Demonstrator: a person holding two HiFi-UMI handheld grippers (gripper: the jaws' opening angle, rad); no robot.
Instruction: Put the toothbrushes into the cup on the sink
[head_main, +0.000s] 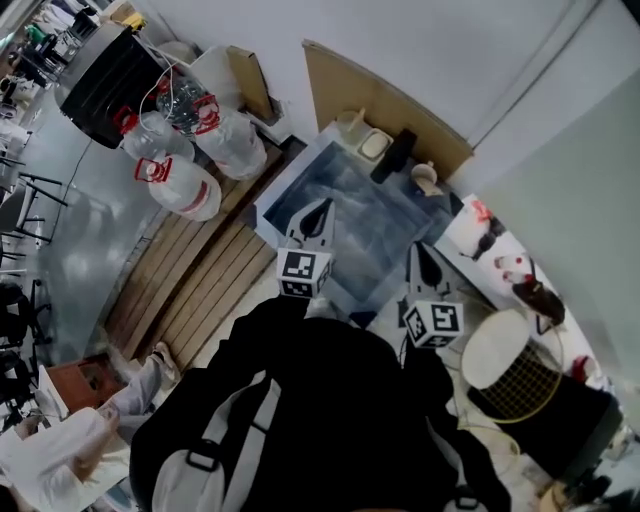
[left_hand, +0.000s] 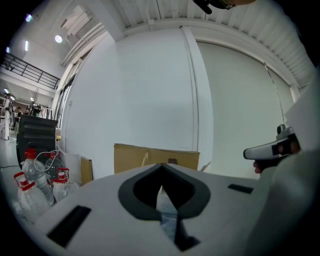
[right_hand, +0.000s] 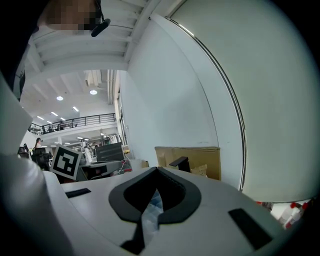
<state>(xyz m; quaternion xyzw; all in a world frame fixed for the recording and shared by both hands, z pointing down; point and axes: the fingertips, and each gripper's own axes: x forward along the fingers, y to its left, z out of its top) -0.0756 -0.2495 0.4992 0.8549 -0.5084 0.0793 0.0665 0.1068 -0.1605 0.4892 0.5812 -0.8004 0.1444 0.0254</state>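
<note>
In the head view both grippers hover over the sink (head_main: 285, 190), whose basin is lined with bluish plastic film. My left gripper (head_main: 321, 206) is over the basin's near left part and my right gripper (head_main: 419, 249) over its near right edge; both have their jaws together with nothing in them. On the sink's back ledge stands a cream cup (head_main: 350, 123), and a second pale cup (head_main: 427, 179) stands at the right corner. The same holds close up for my left gripper (left_hand: 161, 166) and right gripper (right_hand: 156, 170): shut, nothing held. I cannot make out any toothbrush clearly.
A black faucet (head_main: 393, 155) and a soap dish (head_main: 373, 145) sit on the back ledge before a cardboard panel (head_main: 385, 105). Small red and dark items (head_main: 490, 228) lie on the white counter at right. Large water bottles (head_main: 185, 160) stand on the floor at left, a wire basket (head_main: 525, 380) at right.
</note>
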